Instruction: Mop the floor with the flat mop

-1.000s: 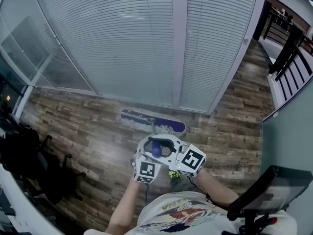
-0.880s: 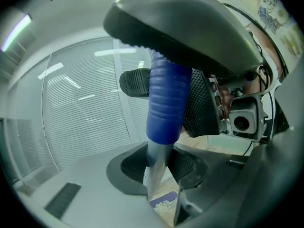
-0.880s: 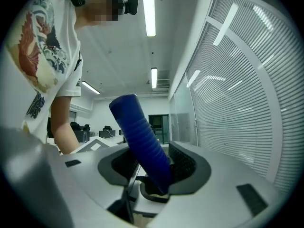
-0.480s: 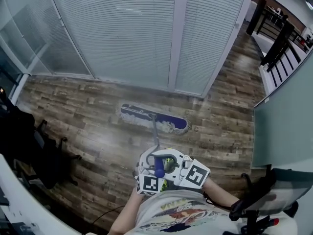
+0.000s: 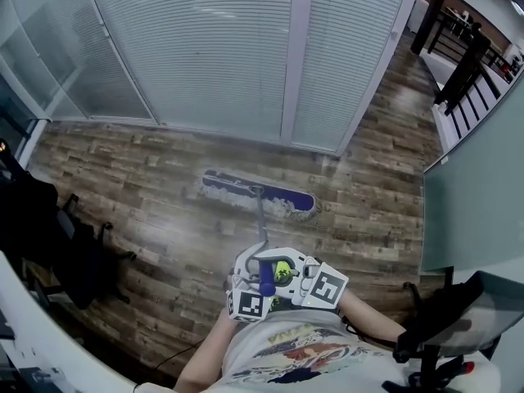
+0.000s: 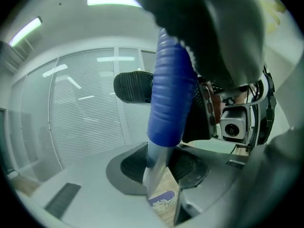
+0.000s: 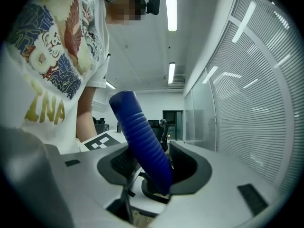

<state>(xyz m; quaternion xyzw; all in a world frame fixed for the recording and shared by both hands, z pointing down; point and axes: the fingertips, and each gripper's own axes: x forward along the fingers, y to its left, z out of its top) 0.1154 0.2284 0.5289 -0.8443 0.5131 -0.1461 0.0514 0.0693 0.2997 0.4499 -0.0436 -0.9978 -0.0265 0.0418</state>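
Left fingers and right fingers both clamped on blue grip | mop head flat on floor, near blinds | likely light, stiff pole; hold at the ribbed grip

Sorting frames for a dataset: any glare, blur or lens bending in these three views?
Head view: fairly sharp, but the blinds bow outward and the floor shows a pale sheen near the mop head. Left gripper view: dark rounded corners; the close mop handle looks soft. Right gripper view: same fisheye corners; the ceiling lights blow out.
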